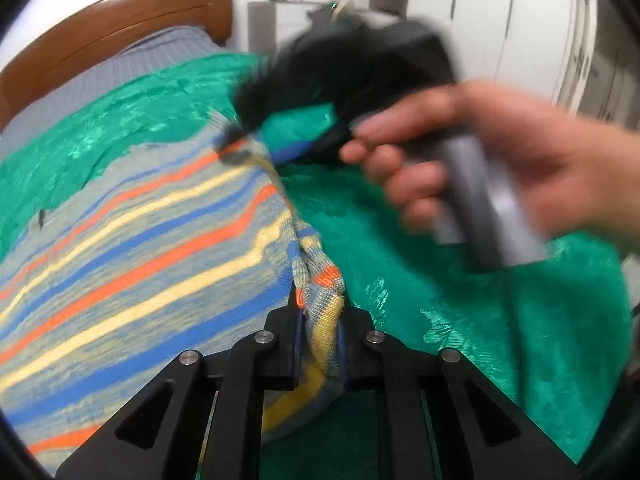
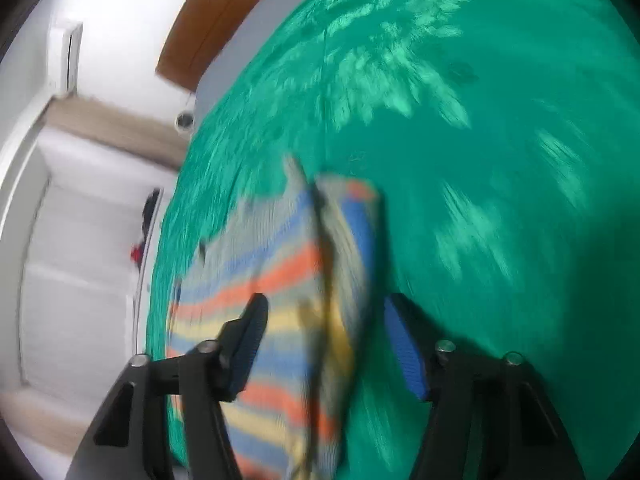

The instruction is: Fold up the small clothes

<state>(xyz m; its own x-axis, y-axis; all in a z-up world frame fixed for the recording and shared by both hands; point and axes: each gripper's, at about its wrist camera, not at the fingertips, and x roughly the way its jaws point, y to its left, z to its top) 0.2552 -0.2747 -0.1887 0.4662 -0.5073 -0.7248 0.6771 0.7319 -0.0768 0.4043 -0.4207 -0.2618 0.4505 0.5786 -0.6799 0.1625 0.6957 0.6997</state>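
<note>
The left gripper [image 1: 320,312] points down and away, over the near edge of the bed. Its two black fingers [image 1: 284,332] are squeezed tight on a bunched-up edge of the striped knitted garment [image 1: 140,248]. The cloth sticks up between the blue pads.

A person's hand [image 1: 520,168] comes in from the right. It is wrapped around the grey handle of the right gripper [image 2: 324,320]. That gripper reaches far and to the left, and its blurry tip is at the garment's far corner. In the right wrist view its fingers stand wide apart. A raised fold of the garment lies between them, and the blue pads do not pinch it. That picture is blurry.

The garment lies on the green bedspread [image 1: 480,320], on the left side. It has orange, yellow and blue stripes. Its right edge runs from the left gripper up to the far corner. That edge is lifted and wrinkled. The rest lies mostly flat.

To the right of the garment the green bedspread is bare and wide. Past the far edge of the bedspread there is a grey sheet [image 1: 132,68], and then a brown wooden headboard [image 1: 120,24]. White cupboards [image 1: 500,20] stand far off behind the bed.
</note>
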